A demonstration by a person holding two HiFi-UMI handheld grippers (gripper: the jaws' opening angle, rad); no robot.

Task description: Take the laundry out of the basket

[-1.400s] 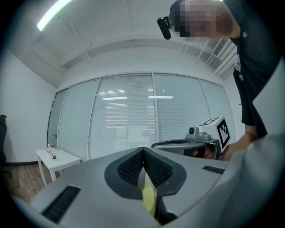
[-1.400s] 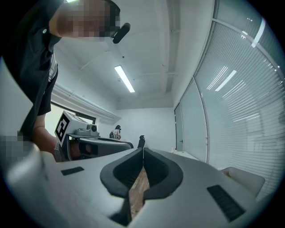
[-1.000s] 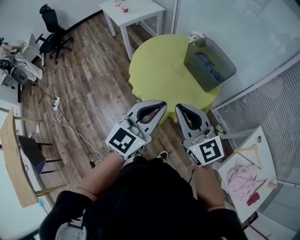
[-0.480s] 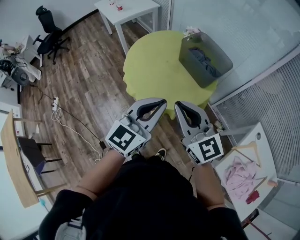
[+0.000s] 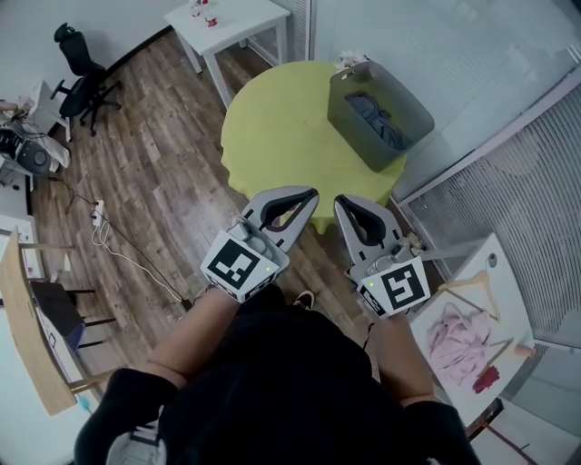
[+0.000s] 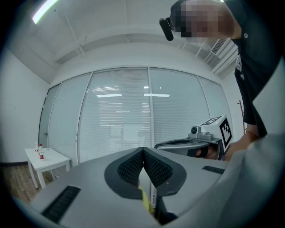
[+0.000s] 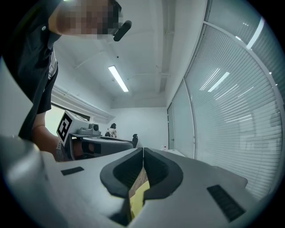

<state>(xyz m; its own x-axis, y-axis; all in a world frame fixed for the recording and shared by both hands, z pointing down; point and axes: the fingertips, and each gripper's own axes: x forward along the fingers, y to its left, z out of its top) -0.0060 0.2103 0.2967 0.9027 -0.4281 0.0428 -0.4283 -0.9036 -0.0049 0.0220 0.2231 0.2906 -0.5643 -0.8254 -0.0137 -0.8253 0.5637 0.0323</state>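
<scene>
In the head view, the laundry (image 5: 374,116) in the grey basket (image 5: 410,111) at upper right is a dark heap, too small to tell into pieces. The near rim of the yellow table (image 5: 272,136) is hidden behind the tips of the left tool (image 5: 309,193) and right tool (image 5: 342,202). The small things (image 5: 201,11) on the white table (image 5: 241,25) at the top edge are too small to name. In the left gripper view, only a yellow sliver (image 6: 144,201) shows below the jaws.

Laundry (image 5: 373,119) in basket (image 5: 417,113) — on table (image 5: 272,136)
</scene>
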